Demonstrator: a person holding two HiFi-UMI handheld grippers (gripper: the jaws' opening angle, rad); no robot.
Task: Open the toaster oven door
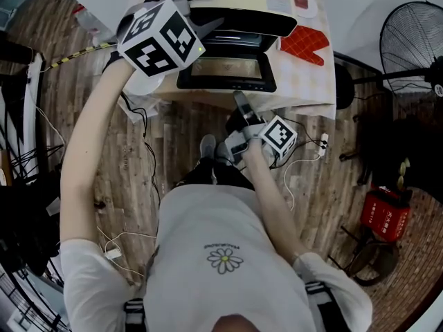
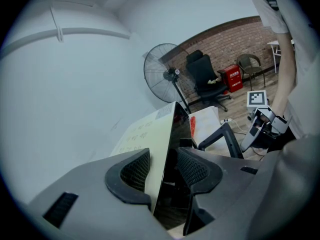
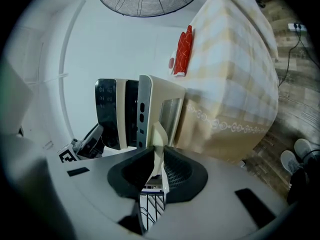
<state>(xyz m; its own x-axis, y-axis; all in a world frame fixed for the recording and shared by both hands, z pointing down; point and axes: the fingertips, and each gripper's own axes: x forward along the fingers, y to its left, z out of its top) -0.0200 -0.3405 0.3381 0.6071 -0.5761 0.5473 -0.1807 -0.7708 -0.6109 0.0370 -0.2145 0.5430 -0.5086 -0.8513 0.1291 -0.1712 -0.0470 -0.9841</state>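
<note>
The black and cream toaster oven (image 1: pixel 239 21) stands on a table with a checked cloth (image 1: pixel 304 81). Its glass door (image 1: pixel 227 71) hangs open, swung down toward me. My right gripper (image 1: pixel 241 102) is at the door's front edge, shut on the cream door handle (image 3: pixel 159 143), which sits squeezed between the pads. Up on the oven's top, my left gripper (image 1: pixel 208 9) stands open. In the left gripper view the oven's upper edge (image 2: pixel 167 134) runs between the wide-apart fingers (image 2: pixel 132 171). That view also shows the lowered door (image 2: pixel 227 136) and the right gripper (image 2: pixel 252 134).
A red oven mitt (image 1: pixel 304 43) lies on the cloth right of the oven. A standing fan (image 1: pixel 415 40) is at the far right, with a red box (image 1: pixel 384 213) on the wooden floor. Cables trail across the floor by my feet. An office chair (image 2: pixel 205 76) stands by the brick wall.
</note>
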